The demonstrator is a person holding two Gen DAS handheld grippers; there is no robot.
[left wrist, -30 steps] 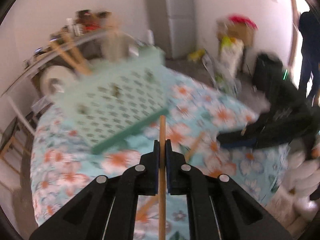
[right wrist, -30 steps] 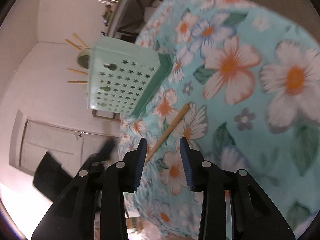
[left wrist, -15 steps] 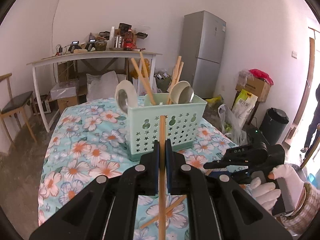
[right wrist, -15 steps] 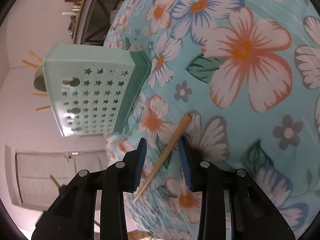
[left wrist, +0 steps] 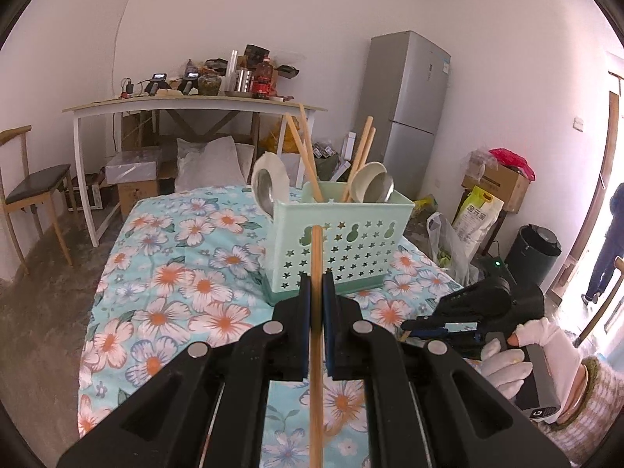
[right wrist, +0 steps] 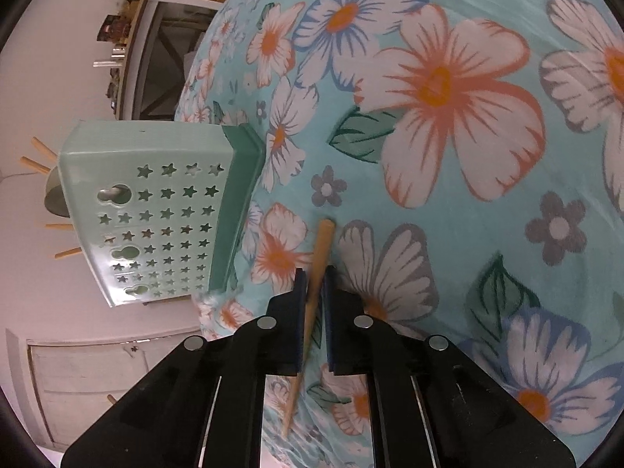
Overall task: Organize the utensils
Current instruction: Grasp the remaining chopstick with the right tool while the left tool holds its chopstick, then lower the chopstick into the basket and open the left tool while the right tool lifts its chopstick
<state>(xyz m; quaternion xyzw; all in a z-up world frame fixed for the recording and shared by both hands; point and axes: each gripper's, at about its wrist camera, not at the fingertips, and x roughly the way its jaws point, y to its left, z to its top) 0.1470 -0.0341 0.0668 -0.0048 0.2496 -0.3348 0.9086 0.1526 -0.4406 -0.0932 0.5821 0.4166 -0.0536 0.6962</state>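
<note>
Chopsticks clamped in both grippers, bound for the caddy

Left gripper (left wrist: 316,284) shut on upright wooden chopstick (left wrist: 316,257); right gripper (right wrist: 314,279), jaws just closing, pinching second chopstick (right wrist: 321,245) on floral cloth (right wrist: 448,117) beside green utensil caddy (left wrist: 343,241). Light, stiff, slippery; best gripped mid-shaft.

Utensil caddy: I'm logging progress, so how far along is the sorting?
Done: chopsticks and spoons stand in the green caddy. In hand: the left tool grips one chopstick; the right tool has just closed on another chopstick lying on the floral cloth. Left: dropping both in.
</note>
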